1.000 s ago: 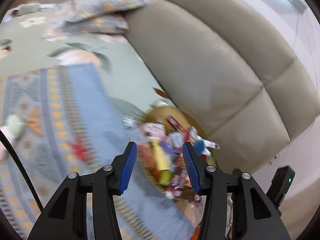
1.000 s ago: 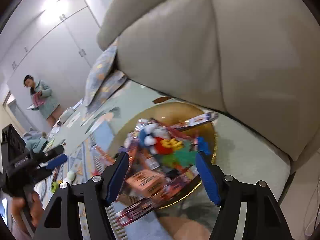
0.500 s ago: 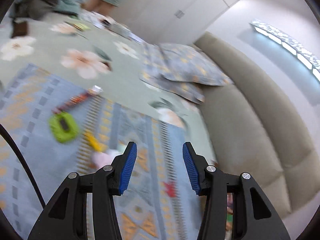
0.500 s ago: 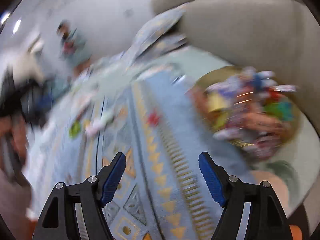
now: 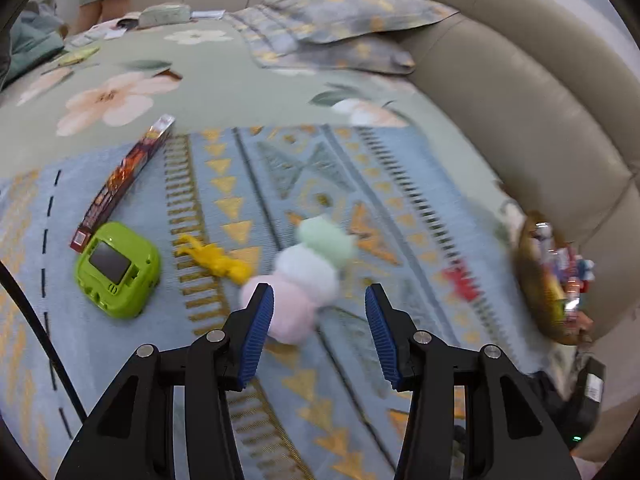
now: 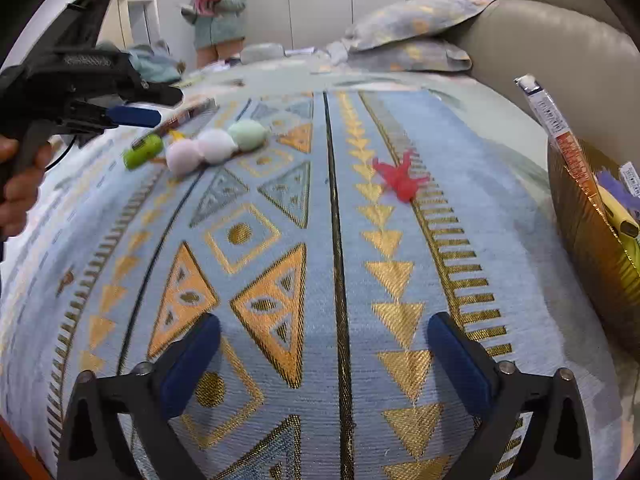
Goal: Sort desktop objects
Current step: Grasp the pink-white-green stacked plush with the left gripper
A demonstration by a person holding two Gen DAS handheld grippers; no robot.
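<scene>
1. Left wrist view: left gripper (image 5: 318, 334) stands half spread with nothing between the pads, aimed down at the three-ball plush (image 5: 306, 276) lying on the patterned cloth (image 5: 248, 168). Yellow figure (image 5: 216, 260), green gadget (image 5: 118, 268) and long box (image 5: 124, 178) lie to its left; the gold bowl (image 5: 536, 280) of sorted items sits at the right edge.
2. Judged step: approach to pick the plush; next move calls for lowering so the pads straddle one ball, then closing.
3. Right wrist view: right gripper (image 6: 324, 360) is opening wide and empty, low over the cloth. Red figure (image 6: 400, 178) lies ahead, near the bowl.
4. Change: a second ago both cameras faced the bowl; both now face the loose items.
</scene>
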